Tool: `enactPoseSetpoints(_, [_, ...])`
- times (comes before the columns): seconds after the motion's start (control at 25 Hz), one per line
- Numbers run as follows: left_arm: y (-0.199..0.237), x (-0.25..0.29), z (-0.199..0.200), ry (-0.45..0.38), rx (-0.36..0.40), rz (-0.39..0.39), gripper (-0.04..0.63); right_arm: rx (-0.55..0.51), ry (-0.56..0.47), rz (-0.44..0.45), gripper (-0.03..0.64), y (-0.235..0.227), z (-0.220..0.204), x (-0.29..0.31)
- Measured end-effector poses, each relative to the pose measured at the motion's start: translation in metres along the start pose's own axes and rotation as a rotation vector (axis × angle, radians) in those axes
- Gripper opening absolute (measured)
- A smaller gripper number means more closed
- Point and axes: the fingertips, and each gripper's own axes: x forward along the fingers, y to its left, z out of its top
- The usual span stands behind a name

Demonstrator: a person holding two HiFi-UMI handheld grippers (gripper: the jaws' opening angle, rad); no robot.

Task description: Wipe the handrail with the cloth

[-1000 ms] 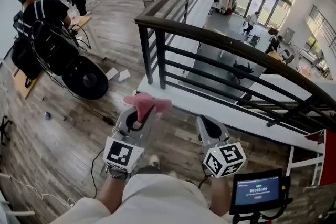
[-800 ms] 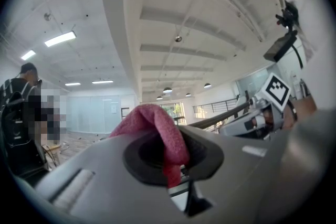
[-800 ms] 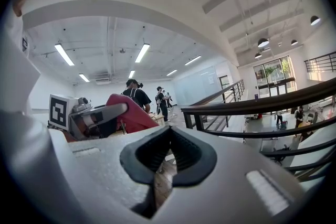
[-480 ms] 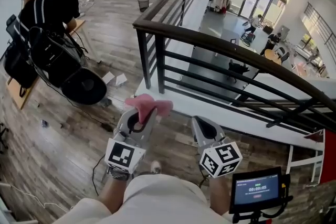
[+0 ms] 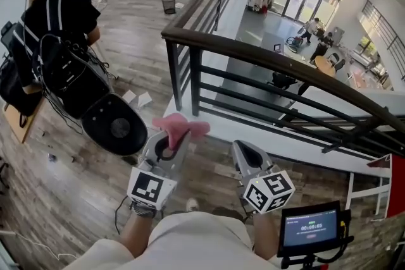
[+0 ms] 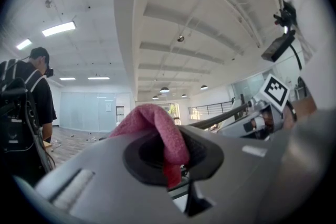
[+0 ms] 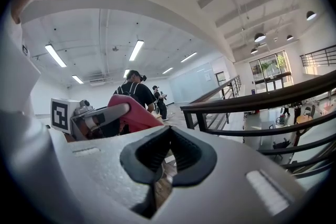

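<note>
The left tongs (image 5: 169,140) pinch a soft, fuzzy pink cloth (image 5: 180,126); the right tongs (image 5: 244,152) are closed on nothing. Both are near the smooth, dark, curved handrail (image 5: 272,57), above a wood-plank floor (image 5: 69,180).

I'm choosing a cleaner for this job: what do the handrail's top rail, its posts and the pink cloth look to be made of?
Top rail: dark brown, smooth with a dull sheen, probably stained wood or a coated cap.
Posts: black painted metal, judging by their thin, straight sections.
Cloth: soft pink fleecy fabric, likely microfibre; it folds limply.
</note>
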Motion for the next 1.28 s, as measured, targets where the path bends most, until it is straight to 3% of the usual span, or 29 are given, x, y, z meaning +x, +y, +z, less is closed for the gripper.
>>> enactPoseSetpoints(0.52, [0.02, 0.016, 0.002, -0.005, 0.011, -0.044, 0.035, 0.022, 0.018, -0.042, 0.003, -0.004, 0.003, 0.019])
enactPoseSetpoints(1.28, [0.049, 0.091, 0.016, 0.014, 0.023, 0.012, 0.037, 0.041, 0.018, 0.048, 0.003, -0.057, 0.046, 0.076])
